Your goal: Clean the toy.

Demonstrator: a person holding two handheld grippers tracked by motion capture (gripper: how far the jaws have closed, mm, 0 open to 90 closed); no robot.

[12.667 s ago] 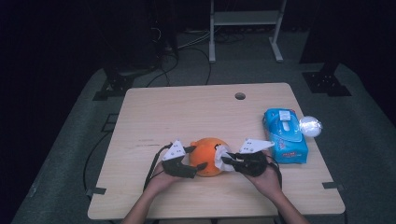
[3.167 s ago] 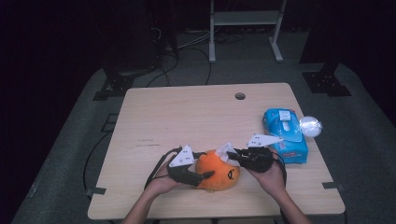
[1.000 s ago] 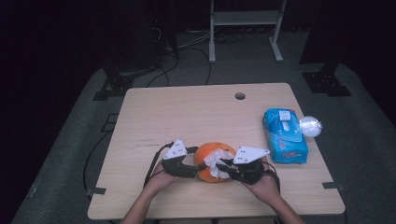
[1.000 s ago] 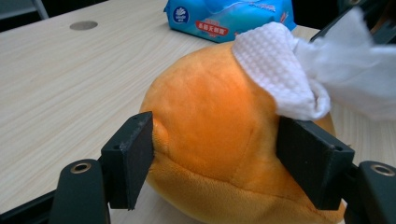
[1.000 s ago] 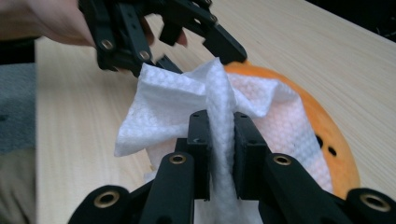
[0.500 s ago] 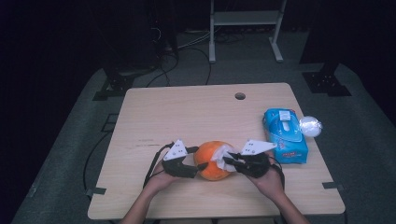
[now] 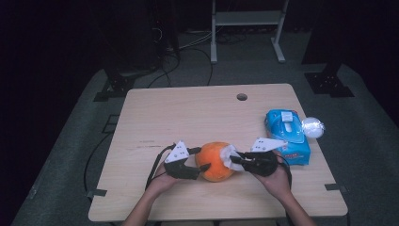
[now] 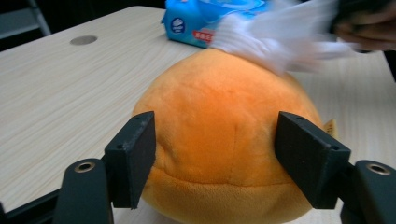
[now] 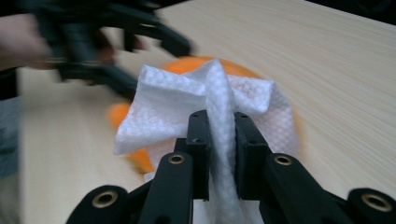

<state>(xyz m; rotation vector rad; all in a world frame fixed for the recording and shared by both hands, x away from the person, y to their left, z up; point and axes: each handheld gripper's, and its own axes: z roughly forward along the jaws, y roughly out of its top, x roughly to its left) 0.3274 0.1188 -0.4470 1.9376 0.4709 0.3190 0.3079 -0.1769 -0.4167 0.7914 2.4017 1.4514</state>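
On the counter, the left gripper clamps an orange plush ball between its closing fingers while the right gripper, fingers pinching a white wipe, presses it against the ball.

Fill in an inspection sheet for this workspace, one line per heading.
Surface: wooden table, round hole near far edge.
Job's things: orange plush ball; white wipe against it.
Clutter: blue wipes pack; white wad beside it.
Grippers: left gripper pads on the ball, jaws just closing; right gripper shut on the wipe.
Cables: black cable from left gripper.
Surroundings: grey floor, white frame behind.
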